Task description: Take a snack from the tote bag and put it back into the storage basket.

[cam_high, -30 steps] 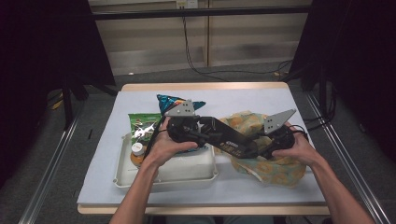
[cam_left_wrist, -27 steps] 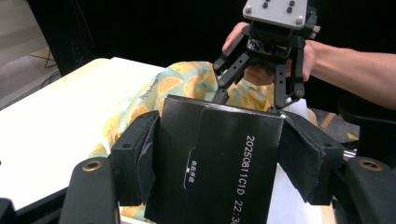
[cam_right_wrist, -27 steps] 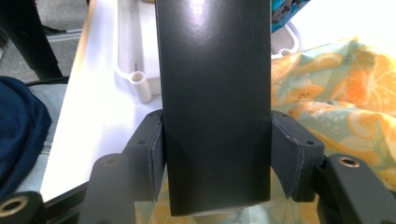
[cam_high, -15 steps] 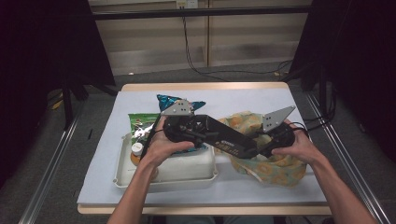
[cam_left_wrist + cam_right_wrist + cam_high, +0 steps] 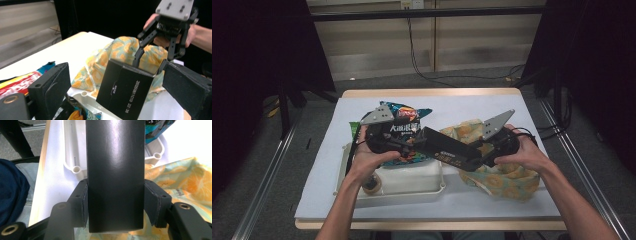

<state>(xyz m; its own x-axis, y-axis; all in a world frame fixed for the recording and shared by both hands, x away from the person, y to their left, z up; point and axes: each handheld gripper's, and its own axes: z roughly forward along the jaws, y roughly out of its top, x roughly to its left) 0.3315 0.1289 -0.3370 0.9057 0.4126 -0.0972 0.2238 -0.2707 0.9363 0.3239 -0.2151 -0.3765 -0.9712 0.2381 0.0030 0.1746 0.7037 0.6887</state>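
Observation:
A long black box [image 5: 447,150] hangs over the table between my two hands. In the right gripper view my right gripper [image 5: 115,202] is shut on it, with both pads pressed flat on the sides of the black box [image 5: 115,157]. The same right gripper [image 5: 150,63] grips the far end in the left gripper view. My left gripper [image 5: 120,87] stands open. Its jaws have just been opening, and the near end of the box [image 5: 122,97] sits between them with a gap on each side. In the high view the left gripper [image 5: 414,142] is left of the right gripper [image 5: 472,160].
A white tray [image 5: 412,185] lies under the left hand, with a small jar [image 5: 372,185] at its near left corner. A blue snack bag [image 5: 404,117] and a green bag [image 5: 354,127] lie behind it. An orange-patterned bag [image 5: 502,175] lies under the right hand.
The left gripper has drawn back to the left along the box. The right hand has lifted the box slightly.

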